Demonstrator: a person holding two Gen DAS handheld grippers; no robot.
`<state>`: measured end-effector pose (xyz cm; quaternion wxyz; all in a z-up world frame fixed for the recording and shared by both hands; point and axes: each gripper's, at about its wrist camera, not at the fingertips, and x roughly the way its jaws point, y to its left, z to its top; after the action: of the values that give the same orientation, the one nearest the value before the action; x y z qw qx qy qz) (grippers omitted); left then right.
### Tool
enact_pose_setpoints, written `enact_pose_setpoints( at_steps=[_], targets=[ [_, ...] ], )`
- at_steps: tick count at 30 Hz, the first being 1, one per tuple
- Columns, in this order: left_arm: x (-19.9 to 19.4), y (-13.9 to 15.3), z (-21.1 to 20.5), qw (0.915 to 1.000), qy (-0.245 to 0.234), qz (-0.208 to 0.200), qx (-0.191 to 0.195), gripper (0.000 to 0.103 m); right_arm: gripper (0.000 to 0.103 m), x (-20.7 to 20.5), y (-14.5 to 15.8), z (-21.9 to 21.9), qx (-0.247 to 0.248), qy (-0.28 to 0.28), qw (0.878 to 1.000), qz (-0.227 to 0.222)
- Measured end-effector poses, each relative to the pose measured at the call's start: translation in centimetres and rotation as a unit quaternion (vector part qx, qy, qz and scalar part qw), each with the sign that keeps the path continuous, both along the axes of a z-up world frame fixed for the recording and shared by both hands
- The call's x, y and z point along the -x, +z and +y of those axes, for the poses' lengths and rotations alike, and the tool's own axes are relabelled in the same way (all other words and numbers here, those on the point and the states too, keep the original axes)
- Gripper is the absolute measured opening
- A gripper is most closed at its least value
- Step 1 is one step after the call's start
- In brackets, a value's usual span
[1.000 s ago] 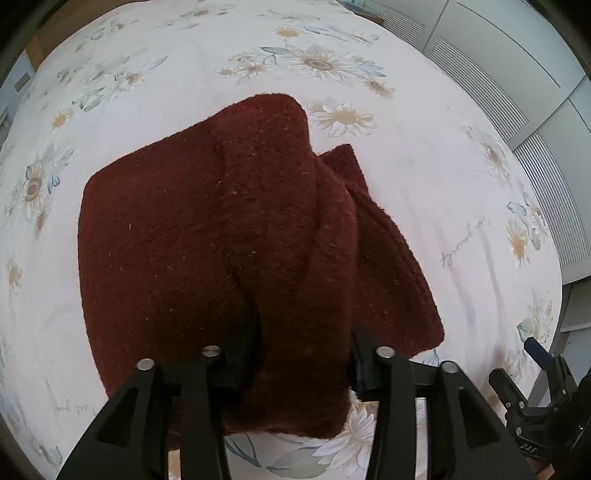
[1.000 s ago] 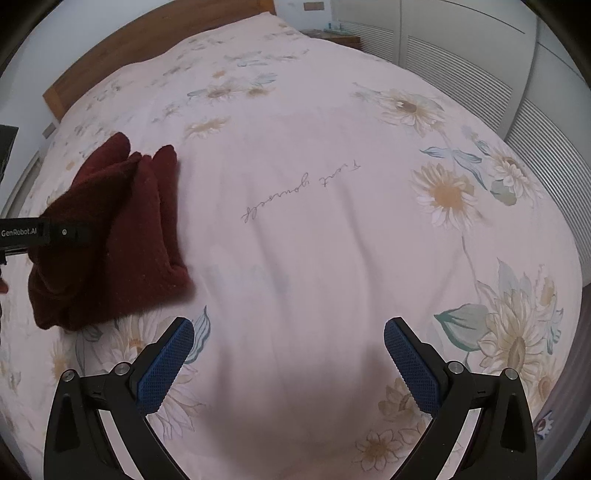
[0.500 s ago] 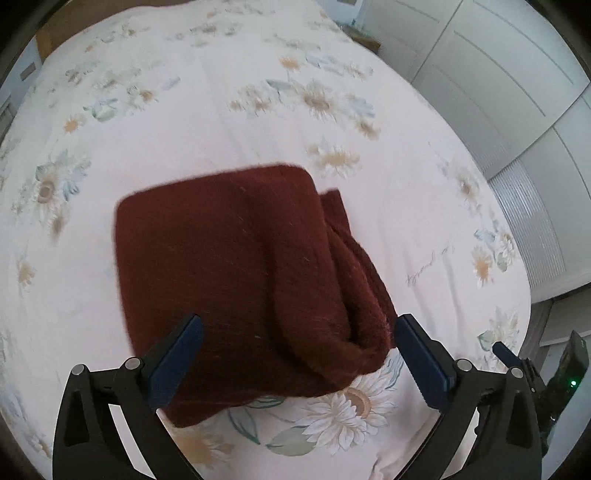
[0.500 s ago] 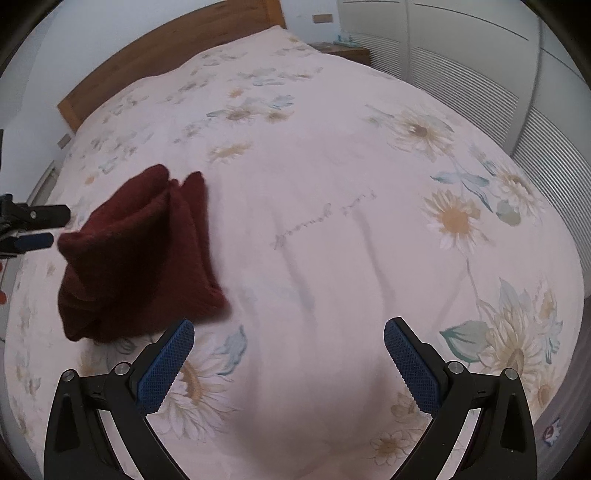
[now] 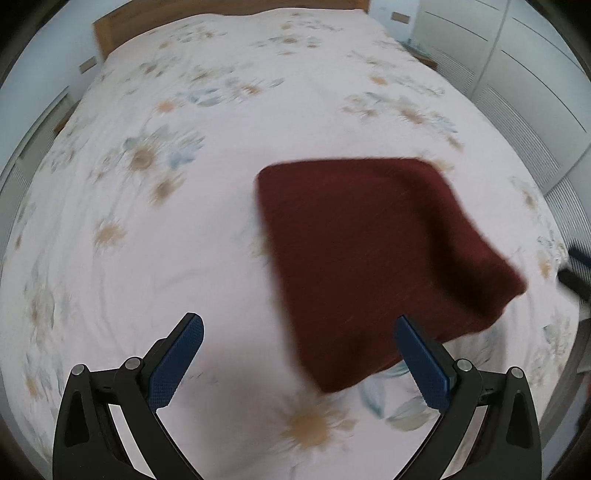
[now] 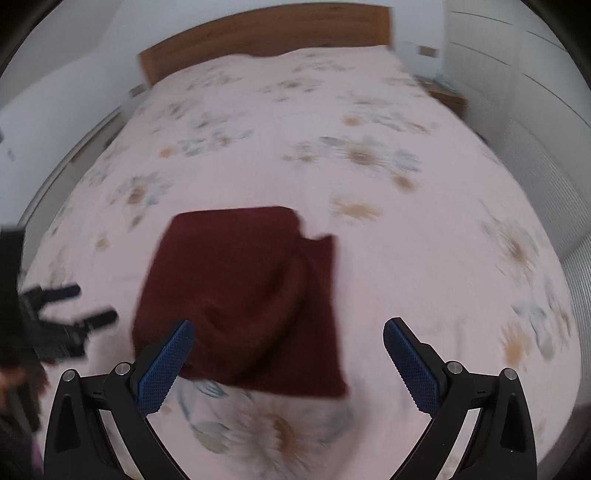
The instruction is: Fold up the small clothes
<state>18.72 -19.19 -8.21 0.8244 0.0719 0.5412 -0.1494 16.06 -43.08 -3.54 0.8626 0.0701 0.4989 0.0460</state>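
Both grippers hang above the bed with nothing between their blue pads; left gripper (image 5: 299, 363) has its jaws spread wide over the pale floral bedspread (image 5: 155, 258), and the folded dark red knit garment (image 5: 373, 258) lies ahead of it and to the right, its near corner reaching down toward the right finger without any visible contact; right gripper (image 6: 284, 363) is likewise spread wide and grasping nothing, with the same garment (image 6: 240, 295) lying flat on the bedspread (image 6: 424, 258) ahead and slightly left, its near left corner seen just behind the left pad; whether pad and cloth touch cannot be told, since both views are smeared by motion blur; a narrower folded layer shows along the garment's right side in the right wrist view; the left gripper (image 6: 68, 321) appears at the left edge of that view, just beside the garment; a wooden headboard (image 6: 266, 33) stands at the far end of the bed, and white louvred wardrobe doors (image 5: 517, 96) run along the right side
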Motion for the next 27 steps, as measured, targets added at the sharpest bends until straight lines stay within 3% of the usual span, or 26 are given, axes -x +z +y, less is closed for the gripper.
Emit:
enact_pose_setpoints(
  at_steps=[2,5,9,12,13,14,17,21,27],
  targets=[
    [0.7,-0.7,1.5,0.9999,0.012,0.002,0.007,0.102,0.09,-2.4,-0.3,1.9,0.001,0.025,0.999,0.021],
    [1.6,-1.1,3.2,0.9995,0.022,0.009,0.019,0.102,0.087,-5.5,-2.5,3.7,-0.021,0.042,0.996,0.071],
    [1.7,-1.5,4.2,0.999,0.034,0.014,0.025,0.102,0.081,-7.1,-6.0,4.9,-0.014,0.047,0.99,0.13],
    [1.4,-2.2,4.7,0.9986,0.039,0.025,0.026,0.102,0.062,-7.0,-8.3,4.5,-0.027,0.036,0.986,0.16],
    [1.4,-2.4,4.8,0.9984,0.039,0.028,0.028,0.102,0.049,-6.8,-8.8,4.2,-0.032,0.032,0.985,0.167],
    [1.3,-2.5,4.8,0.9984,0.038,0.03,0.029,0.102,0.039,-6.6,-9.4,3.6,-0.043,0.024,0.984,0.17],
    [1.3,-2.7,4.6,0.9987,0.034,0.03,0.025,0.102,0.027,-5.7,-9.4,2.1,-0.069,0.012,0.985,0.16],
    [1.0,-2.9,4.2,0.9986,0.033,0.031,0.026,0.102,0.021,-4.5,-8.0,-0.8,-0.089,-0.011,0.987,0.131],
    [1.1,-2.7,3.3,0.9989,0.024,0.029,0.029,0.102,0.02,-2.2,-8.4,-3.2,-0.065,-0.022,0.989,0.128]
  ],
)
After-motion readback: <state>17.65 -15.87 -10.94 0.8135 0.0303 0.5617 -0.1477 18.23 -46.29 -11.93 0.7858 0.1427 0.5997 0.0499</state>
